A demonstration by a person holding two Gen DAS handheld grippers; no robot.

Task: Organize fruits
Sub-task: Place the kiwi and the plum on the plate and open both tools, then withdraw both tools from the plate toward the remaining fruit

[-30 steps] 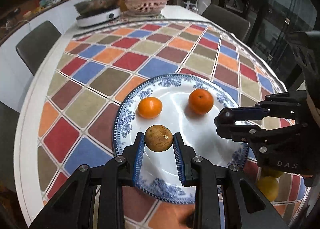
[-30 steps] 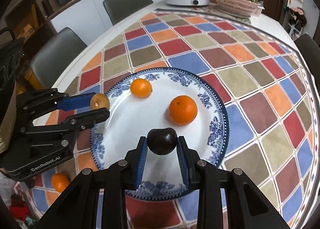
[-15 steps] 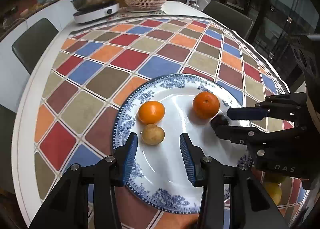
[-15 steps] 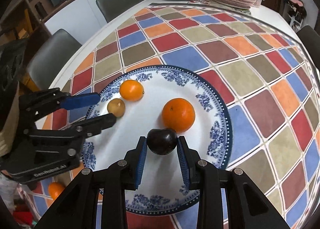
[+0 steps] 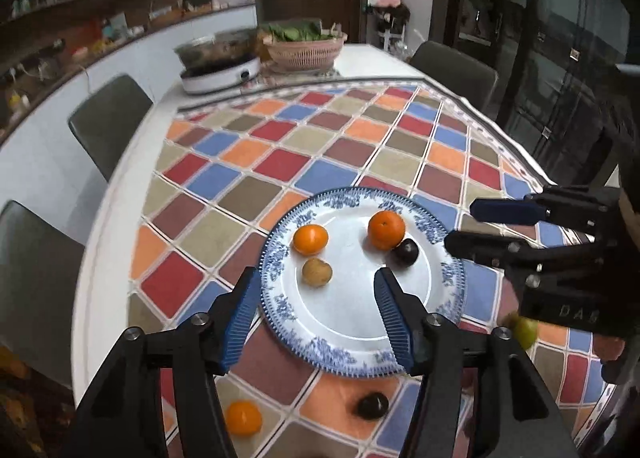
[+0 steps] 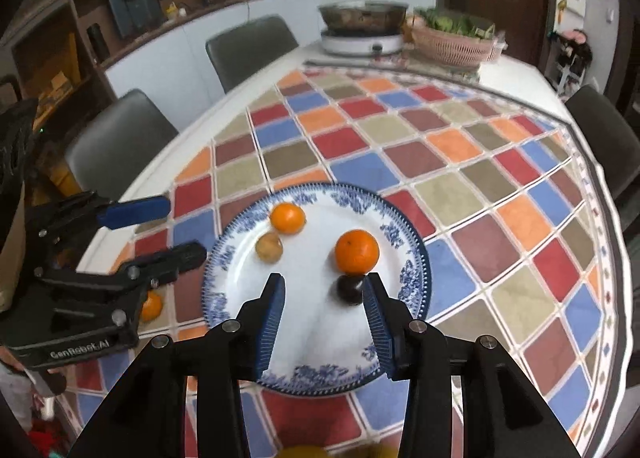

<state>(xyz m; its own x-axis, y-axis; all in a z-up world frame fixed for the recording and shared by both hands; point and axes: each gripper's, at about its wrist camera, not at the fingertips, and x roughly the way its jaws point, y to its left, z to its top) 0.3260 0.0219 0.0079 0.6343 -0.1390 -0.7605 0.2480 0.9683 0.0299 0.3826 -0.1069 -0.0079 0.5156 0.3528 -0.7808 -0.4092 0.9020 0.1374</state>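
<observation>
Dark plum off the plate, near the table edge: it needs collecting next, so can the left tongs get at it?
Probably yes: the left tongs are open and empty, and the dark plum lies uncovered below them.

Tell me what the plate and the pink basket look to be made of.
Plate: likely glazed ceramic, given its glossy white face and printed blue floral rim. Basket: probably moulded plastic, given its even pink colour and regular slotted wall, though woven material cannot be excluded.
</observation>
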